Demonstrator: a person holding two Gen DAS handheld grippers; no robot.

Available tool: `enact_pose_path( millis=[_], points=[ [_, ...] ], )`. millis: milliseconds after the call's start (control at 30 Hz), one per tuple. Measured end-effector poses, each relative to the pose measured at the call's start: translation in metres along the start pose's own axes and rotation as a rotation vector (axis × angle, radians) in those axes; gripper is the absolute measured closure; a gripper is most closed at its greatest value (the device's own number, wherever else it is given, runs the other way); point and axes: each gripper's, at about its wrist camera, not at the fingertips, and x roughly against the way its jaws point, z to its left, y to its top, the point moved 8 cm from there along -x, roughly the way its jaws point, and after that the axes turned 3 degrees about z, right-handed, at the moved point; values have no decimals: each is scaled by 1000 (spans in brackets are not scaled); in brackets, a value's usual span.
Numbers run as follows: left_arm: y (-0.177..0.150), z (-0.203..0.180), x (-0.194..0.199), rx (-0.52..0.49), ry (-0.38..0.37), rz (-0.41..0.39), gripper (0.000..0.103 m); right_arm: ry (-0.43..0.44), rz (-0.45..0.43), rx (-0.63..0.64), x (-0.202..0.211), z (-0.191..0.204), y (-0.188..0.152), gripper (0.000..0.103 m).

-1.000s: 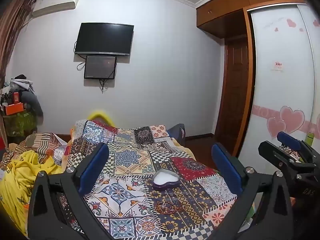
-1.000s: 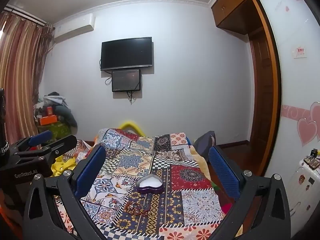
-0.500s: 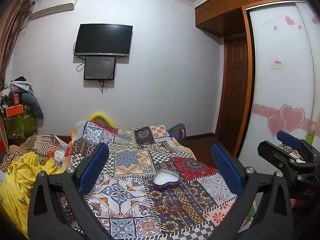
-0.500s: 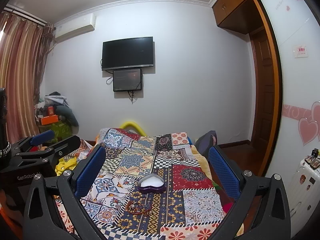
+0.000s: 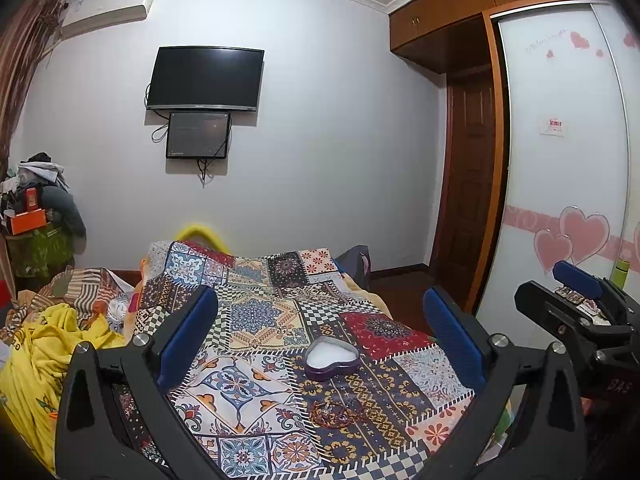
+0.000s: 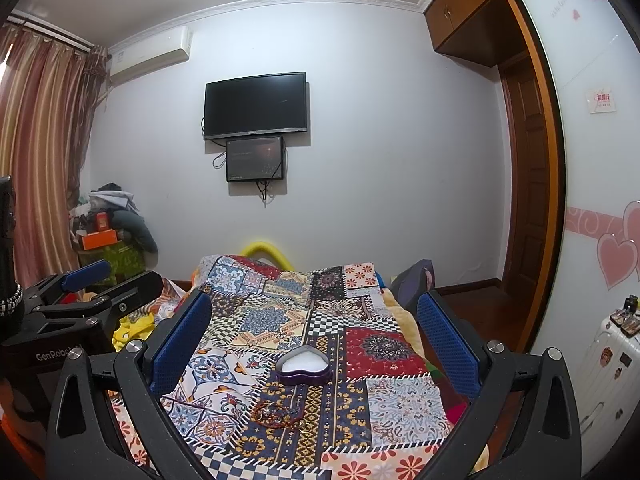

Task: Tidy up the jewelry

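Note:
A purple heart-shaped box (image 5: 331, 359) with a white lining sits open on the patchwork blanket (image 5: 256, 320); it also shows in the right wrist view (image 6: 305, 367). A small heap of reddish bead jewelry (image 5: 338, 413) lies just in front of the box, also seen in the right wrist view (image 6: 280, 414). My left gripper (image 5: 320, 336) is open and empty, held above the near end of the blanket. My right gripper (image 6: 314, 338) is open and empty, at the same height beside it. Each gripper shows in the other's view: the right (image 5: 580, 300), the left (image 6: 92, 292).
The blanket (image 6: 320, 320) covers a bed. Yellow and striped cloth (image 5: 44, 344) is piled left of it. A wardrobe with heart stickers (image 5: 568, 184) stands on the right, with a white suitcase (image 6: 608, 364) by it. A TV (image 5: 206, 78) hangs on the far wall.
Both grippers have drifted slightly, so the views shift a little. Both stay open and nothing on the blanket has moved.

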Motion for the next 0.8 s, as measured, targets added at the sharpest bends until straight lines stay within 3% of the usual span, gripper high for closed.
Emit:
enact_pose_path(
  millis=[800],
  points=[
    [1, -2, -5, -1, -5, 8, 0, 3, 4, -4, -1, -1, 2, 1]
  ],
)
